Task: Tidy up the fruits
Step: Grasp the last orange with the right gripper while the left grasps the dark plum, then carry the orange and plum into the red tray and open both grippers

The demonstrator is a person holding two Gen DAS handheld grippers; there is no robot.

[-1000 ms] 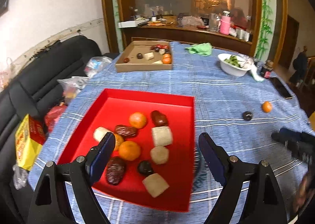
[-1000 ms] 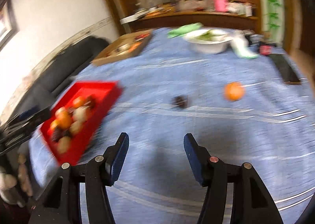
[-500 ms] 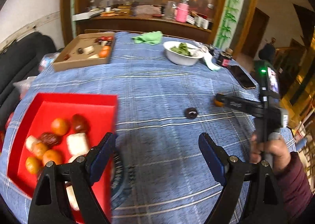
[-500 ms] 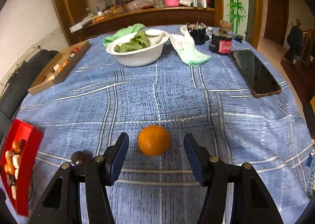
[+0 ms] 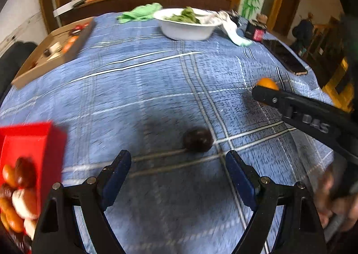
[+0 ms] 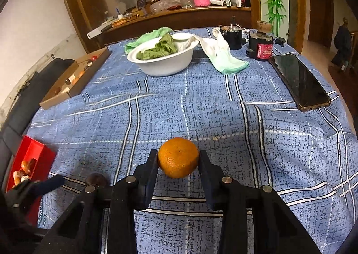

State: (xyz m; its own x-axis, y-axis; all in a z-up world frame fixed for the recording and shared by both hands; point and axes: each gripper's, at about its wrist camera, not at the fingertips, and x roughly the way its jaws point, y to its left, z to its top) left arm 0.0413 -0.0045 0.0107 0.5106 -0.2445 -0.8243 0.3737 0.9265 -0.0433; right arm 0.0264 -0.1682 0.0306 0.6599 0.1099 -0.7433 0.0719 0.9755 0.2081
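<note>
we see the right gripper with its jaws closing on the orange; both pads touch the fruit's sides, and the orange sits on the blue plaid tablecloth. in the left wrist view the same gripper reaches in from the right edge, with the orange showing just past its tip.

the left gripper has its jaws wide apart with nothing between them. it hangs over the cloth, and the dark round fruit lies on the table just ahead of the fingertips, nearer the right-hand finger, not touched. in the right wrist view this dark fruit is partly hidden behind the gripper frame, low left.

the red tray sits at the left edge of the left wrist view, holding a heap of orange, dark red and pale pieces; the frame is blurred there, so we cannot count them. the tray is well apart from both loose fruits.

further back on the table: a cardboard box with small items at the left, a white bowl of green leaves, a green cloth behind it, a white cloth draped from the bowl's rim, a dark jar and a phone lying flat at the right.
</note>
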